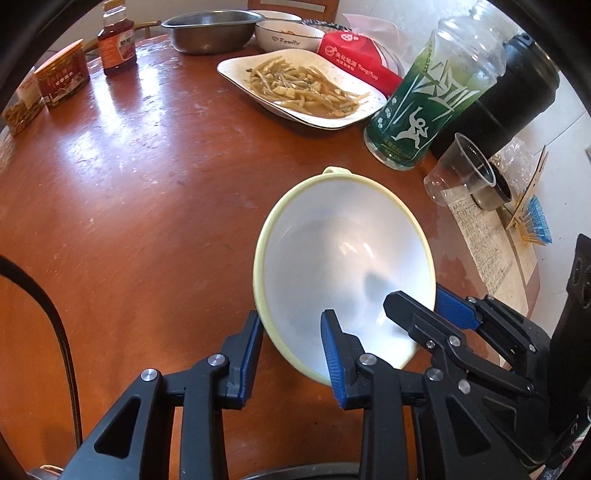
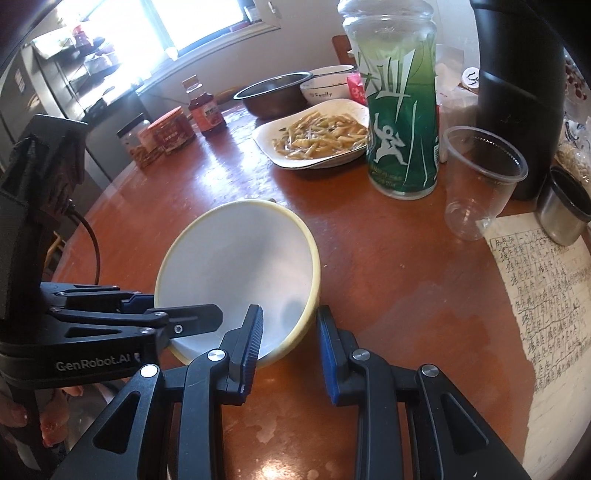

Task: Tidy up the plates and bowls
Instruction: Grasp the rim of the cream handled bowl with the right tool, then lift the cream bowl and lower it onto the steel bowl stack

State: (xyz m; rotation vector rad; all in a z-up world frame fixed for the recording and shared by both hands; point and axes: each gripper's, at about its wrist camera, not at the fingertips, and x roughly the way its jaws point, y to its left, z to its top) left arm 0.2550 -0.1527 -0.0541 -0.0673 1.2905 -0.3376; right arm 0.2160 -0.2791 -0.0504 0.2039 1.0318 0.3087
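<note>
1. Task thing: pale bowl (image 1: pixel 343 266) with a yellow-green rim, tilted up off the red-brown tabletop (image 1: pixel 147 192), near edge raised toward both cameras. Empty inside, a small tab on its far rim.
2. Left gripper (image 1: pixel 291 354): jaws narrow, straddling the bowl's near-left rim, one blue pad outside the wall, one inside. Pads look close on the rim but a sliver of gap shows; I read it as a pinch, not certain.
3. Right gripper (image 2: pixel 290 343): jaws narrow too, straddling the near-right rim, one pad inside, one outside. The outer pad looks slightly off the wall, so a firm clamp can't be confirmed here. In the left view its fingers (image 1: pixel 410 314) reach in over the rim from the right.
4. Why two grippers on one bowl: the wall is thin and slippery, so a grip on opposite sides likely keeps it from swinging or sliding out. Judgement only.
5. Why tilted: a rim pinch from the near side lets the far side hang lower.
6. Other dishes sit well apart at the back: white plate of food (image 1: pixel 303 88), metal basin (image 1: pixel 210 31), white "Family" bowl (image 1: pixel 288 33). A likely stacking spot, by my guess.
7. Hazards beside the path: green bottle (image 1: pixel 424 107) and clear plastic cup (image 1: pixel 461 170) stand right of the bowl; the cup is light and easy to tip.
</note>
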